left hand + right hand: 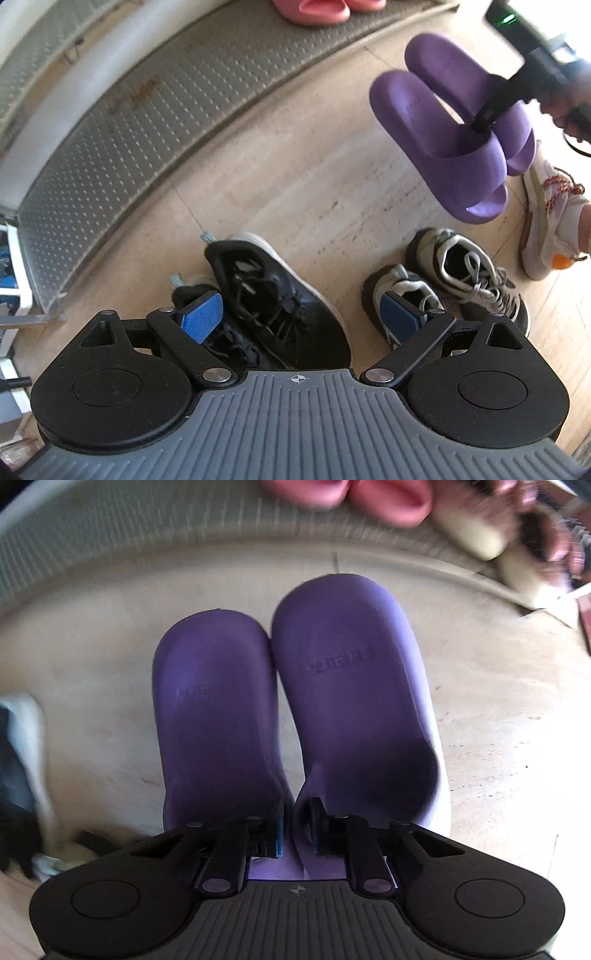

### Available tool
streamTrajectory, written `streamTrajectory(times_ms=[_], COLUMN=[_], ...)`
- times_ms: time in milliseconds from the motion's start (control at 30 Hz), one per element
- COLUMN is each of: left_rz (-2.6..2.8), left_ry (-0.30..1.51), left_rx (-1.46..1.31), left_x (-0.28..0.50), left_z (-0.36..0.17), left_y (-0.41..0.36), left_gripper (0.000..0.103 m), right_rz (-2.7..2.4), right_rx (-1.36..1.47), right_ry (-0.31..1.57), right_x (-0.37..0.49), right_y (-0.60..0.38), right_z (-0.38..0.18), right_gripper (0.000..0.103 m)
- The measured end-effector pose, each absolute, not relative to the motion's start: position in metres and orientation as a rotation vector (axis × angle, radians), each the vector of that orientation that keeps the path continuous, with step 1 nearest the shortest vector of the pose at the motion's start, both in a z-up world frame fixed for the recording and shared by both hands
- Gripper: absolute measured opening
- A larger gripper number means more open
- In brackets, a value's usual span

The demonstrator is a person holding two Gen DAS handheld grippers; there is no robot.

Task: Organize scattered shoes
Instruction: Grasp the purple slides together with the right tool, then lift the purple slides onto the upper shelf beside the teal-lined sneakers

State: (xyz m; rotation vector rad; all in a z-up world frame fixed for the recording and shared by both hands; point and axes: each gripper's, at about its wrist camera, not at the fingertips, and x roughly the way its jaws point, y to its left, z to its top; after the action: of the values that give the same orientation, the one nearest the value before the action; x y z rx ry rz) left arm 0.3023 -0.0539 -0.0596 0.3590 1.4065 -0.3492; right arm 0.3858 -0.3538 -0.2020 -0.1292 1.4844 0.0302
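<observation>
We hold the right tongs (295, 827) clamped on the pair of purple slippers (295, 709), with the two inner walls pinched together between the pads, and the pair hangs in the air above the floor (295, 177), in front of the grey mat (155, 110) where the pink slippers (321, 13) already stand. The left tongs (299, 317) are wide apart and hold nothing; they hover over the black sneakers (273, 306), with the grey sneakers (454, 280) just beside. In our judgement the main risk is the grip itself: only a thin edge of soft foam is held, so one slipper can slide out if we swing the hand fast, and the right wrist view is blurred already. The lower slipper in the left wrist view sits a little further out, so it may drop first. A second risk is that the hanging soles touch the mat edge or the pink pair when we lower them, and push these out of line.
</observation>
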Motion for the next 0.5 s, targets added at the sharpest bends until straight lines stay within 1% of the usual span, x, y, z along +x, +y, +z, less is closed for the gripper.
streamTrajectory(times_ms=[167,233,333,500], left_rz=[-0.306,-0.289,-0.252,-0.17], left_ry=[1.325,1.306,1.285,1.261], left_rx=[0.328,0.308,0.264,0.164], left_x=[0.299,0.299,0.3,0.31], left_z=[-0.036,-0.029,-0.02,-0.005], left_y=[-0.036,-0.028,-0.01,0.027], left_gripper=[0.095,0.095,0.095,0.095], right_rz=[0.052,0.077,0.122,0.227], right_rx=[0.031,0.077,0.083,0.046], right_ry=[1.292,1.186,1.089,1.001], right_x=[0.359,0.351,0.354,0.379], right_y=[-0.337,-0.319,-0.293,-0.24], right_z=[-0.118,-0.074,-0.029,0.038], right_gripper=[0.013,0.013,0.013,0.013])
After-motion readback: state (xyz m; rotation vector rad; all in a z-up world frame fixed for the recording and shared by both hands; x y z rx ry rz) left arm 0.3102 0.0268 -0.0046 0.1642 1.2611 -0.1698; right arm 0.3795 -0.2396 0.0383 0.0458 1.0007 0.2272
